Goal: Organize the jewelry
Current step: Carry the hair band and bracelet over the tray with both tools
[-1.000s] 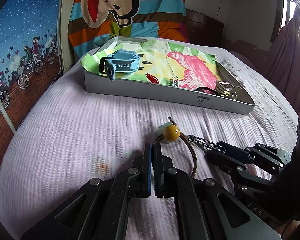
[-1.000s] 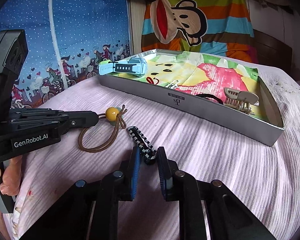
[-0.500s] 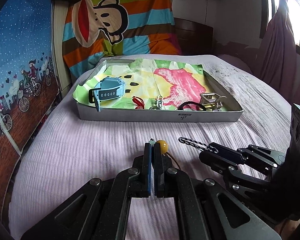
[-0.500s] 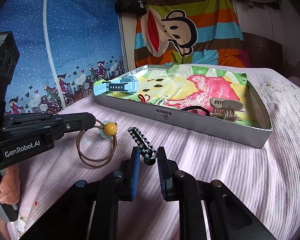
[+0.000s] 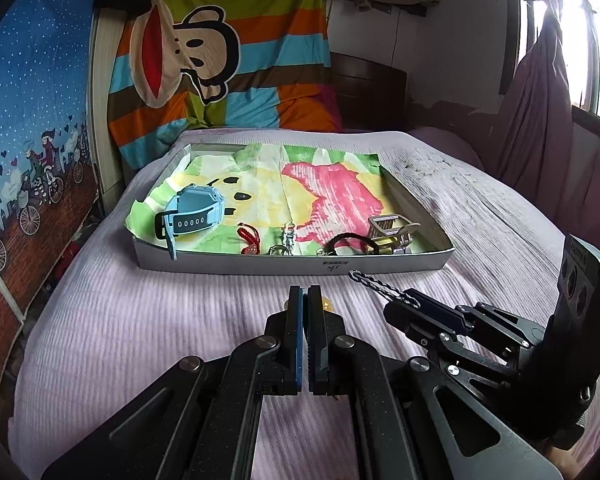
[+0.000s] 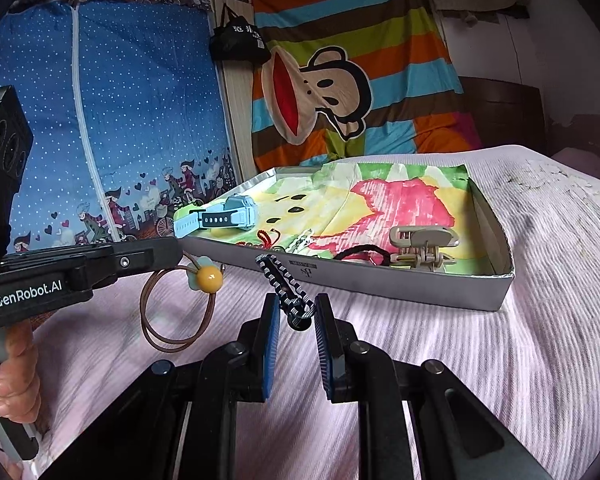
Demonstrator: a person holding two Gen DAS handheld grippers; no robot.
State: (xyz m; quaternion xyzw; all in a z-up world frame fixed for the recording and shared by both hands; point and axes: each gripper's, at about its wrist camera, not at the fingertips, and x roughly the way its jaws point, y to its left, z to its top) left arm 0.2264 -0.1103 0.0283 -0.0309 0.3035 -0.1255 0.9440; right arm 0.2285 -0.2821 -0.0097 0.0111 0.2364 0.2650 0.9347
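My left gripper (image 5: 305,292) is shut on a brown hair tie with a yellow bead (image 6: 209,278); it hangs in the air from the left gripper (image 6: 172,249) in the right wrist view. In the left wrist view only a bit of the bead (image 5: 327,303) shows behind the fingers. My right gripper (image 6: 296,312) is shut on a black-and-white braided band (image 6: 284,288), which sticks up from it; it also shows in the left wrist view (image 5: 380,286). Both are held above the bed, just in front of the grey tray (image 5: 284,265).
The tray (image 6: 380,286), lined with colourful paper, holds a blue watch (image 5: 190,218), a red cord (image 5: 250,238), a silver charm (image 5: 289,234), a black hair tie (image 5: 350,242) and a beige hair claw (image 5: 394,230). Lilac bedspread (image 5: 140,320) lies all around.
Both grippers have lifted off the bed with their items and moved closer to the tray's front wall. The hair tie now hangs free from the left gripper.
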